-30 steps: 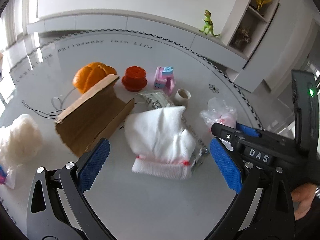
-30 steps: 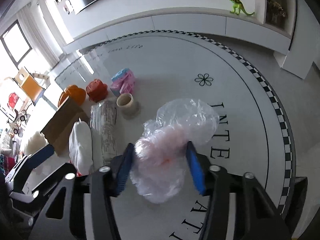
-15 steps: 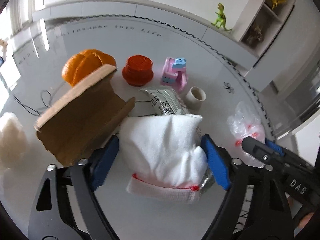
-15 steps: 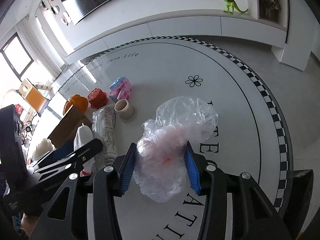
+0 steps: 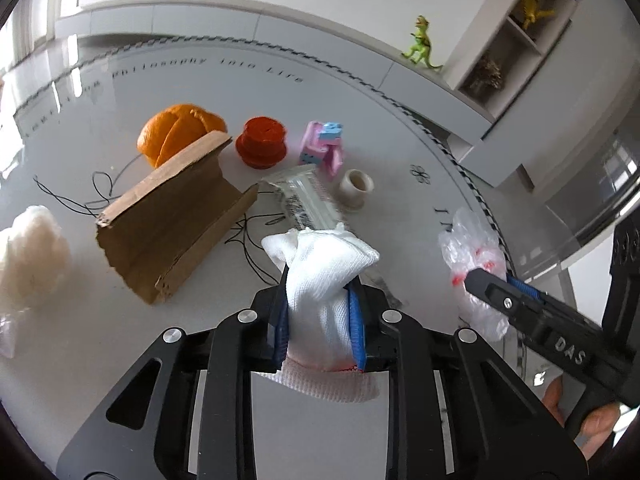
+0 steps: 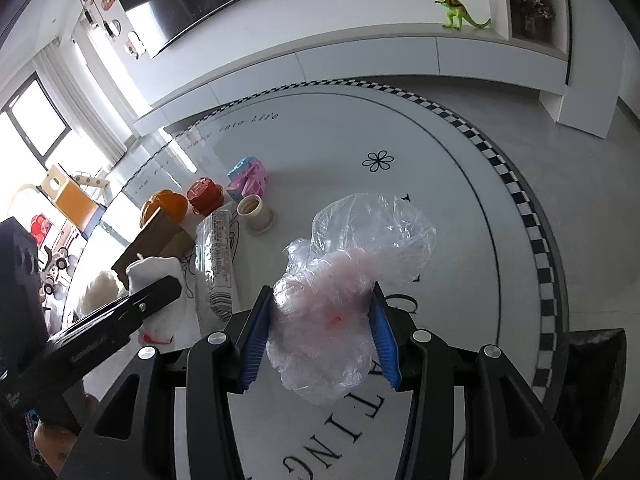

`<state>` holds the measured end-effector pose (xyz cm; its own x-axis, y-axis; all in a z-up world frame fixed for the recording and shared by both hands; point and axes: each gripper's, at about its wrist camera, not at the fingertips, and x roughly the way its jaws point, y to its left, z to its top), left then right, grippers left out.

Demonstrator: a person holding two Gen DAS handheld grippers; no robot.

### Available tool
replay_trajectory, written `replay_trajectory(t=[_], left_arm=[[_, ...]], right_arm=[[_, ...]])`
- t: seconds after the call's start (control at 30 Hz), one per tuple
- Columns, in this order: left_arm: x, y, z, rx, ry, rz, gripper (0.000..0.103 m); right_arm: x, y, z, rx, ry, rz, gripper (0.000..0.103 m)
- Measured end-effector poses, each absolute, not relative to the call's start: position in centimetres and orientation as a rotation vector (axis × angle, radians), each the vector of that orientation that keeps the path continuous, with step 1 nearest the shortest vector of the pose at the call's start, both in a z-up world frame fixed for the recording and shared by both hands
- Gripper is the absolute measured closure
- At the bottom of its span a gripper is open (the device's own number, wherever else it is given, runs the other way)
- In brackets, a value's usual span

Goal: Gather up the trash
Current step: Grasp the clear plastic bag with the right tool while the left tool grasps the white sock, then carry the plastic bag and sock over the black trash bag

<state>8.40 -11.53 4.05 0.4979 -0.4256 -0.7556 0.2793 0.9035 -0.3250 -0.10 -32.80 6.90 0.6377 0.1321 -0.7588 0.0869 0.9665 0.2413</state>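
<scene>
Just right of the cardboard piece (image 5: 168, 236) on the table (image 5: 120, 360), our left gripper (image 5: 320, 320) fingers are closing on the white cloth (image 5: 324, 276), while our right gripper (image 6: 320, 344) fingers grip the crumpled plastic bag (image 6: 352, 280).

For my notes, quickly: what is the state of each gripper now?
Left gripper: jaws closing on white cloth.
Right gripper: closed, holding plastic bag.

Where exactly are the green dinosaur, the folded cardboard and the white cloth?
green dinosaur (image 6: 456, 8): right wrist view, its body.
folded cardboard (image 5: 168, 220): left wrist view, its broad face.
white cloth (image 5: 324, 276): left wrist view, bunched middle.
</scene>
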Motion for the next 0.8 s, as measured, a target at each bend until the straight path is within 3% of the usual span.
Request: replay_trajectory(t=[0.8], left_arm=[[-5.2,-18.8,8.0,0.013,0.901,-0.634,0.079]], right_arm=[[-13.3,-37.3,12.1,0.324,0.74,-0.063,0.054]])
